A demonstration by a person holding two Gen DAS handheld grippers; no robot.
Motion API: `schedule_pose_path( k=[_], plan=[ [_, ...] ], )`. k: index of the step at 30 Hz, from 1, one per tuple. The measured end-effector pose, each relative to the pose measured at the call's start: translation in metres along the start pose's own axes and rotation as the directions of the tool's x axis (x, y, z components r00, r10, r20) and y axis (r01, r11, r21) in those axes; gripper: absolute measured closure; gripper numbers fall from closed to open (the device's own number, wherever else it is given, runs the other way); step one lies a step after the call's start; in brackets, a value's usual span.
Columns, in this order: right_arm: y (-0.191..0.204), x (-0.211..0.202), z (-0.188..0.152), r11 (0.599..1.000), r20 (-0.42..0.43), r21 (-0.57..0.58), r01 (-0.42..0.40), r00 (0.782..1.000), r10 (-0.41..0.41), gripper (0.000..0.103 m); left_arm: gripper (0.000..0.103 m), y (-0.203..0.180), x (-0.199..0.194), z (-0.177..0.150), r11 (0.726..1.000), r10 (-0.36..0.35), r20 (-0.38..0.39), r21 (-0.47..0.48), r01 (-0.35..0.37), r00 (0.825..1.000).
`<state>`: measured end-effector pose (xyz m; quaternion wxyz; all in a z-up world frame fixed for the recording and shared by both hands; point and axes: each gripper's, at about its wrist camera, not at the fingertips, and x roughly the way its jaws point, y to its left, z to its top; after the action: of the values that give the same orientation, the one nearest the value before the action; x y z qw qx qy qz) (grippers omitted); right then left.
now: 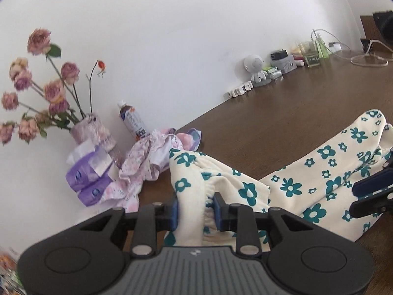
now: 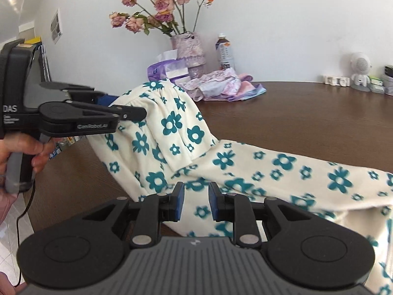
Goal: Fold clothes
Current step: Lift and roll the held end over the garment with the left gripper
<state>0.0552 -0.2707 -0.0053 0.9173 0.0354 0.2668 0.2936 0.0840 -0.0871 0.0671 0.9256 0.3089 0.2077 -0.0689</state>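
Note:
A cream garment with teal flowers (image 1: 294, 184) (image 2: 172, 127) stretches across the brown table (image 1: 294, 113) (image 2: 307, 113). My left gripper (image 1: 196, 211) is shut on its gathered elastic edge, which bunches between the blue pads. The right wrist view shows the same left gripper (image 2: 130, 109) at the left, held by a hand (image 2: 22, 152), lifting that end into a hump. My right gripper (image 2: 196, 204) pinches another part of the cloth, near its front edge. It also enters the left wrist view, where the right gripper (image 1: 361, 196) has fabric gathered at its jaws.
Against the wall stand a vase of dried roses (image 1: 91, 127) (image 2: 189, 46), a drink bottle (image 1: 132, 120) (image 2: 224, 51), purple tissue packs (image 1: 86, 179) and a heap of pink clothes (image 1: 152, 154) (image 2: 221, 86). A white figurine (image 1: 255, 68) (image 2: 359, 71) and small clutter line the far back.

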Motion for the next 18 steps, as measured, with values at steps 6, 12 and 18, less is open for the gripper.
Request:
schedule_pose_path(
  k=[6, 12, 18],
  plan=[
    [-0.018, -0.023, -0.011, 0.999, 0.031, 0.034, 0.009, 0.999, -0.01, 0.08, 0.076, -0.057, -0.01, 0.018, 0.97, 0.084, 0.053, 0.226, -0.093, 0.995],
    [-0.03, -0.039, -0.018, 0.998, 0.067, 0.066, 0.021, 0.997, -0.025, 0.08, 0.072, -0.107, -0.019, 0.025, 0.94, 0.017, 0.096, 0.337, -0.049, 0.995],
    [-0.038, -0.054, -0.02, 0.994, 0.094, 0.089, 0.059, 0.993, -0.068, 0.08, 0.077, -0.146, -0.019, 0.02, 0.913, -0.079, 0.1, 0.406, 0.031, 0.992]
  ],
)
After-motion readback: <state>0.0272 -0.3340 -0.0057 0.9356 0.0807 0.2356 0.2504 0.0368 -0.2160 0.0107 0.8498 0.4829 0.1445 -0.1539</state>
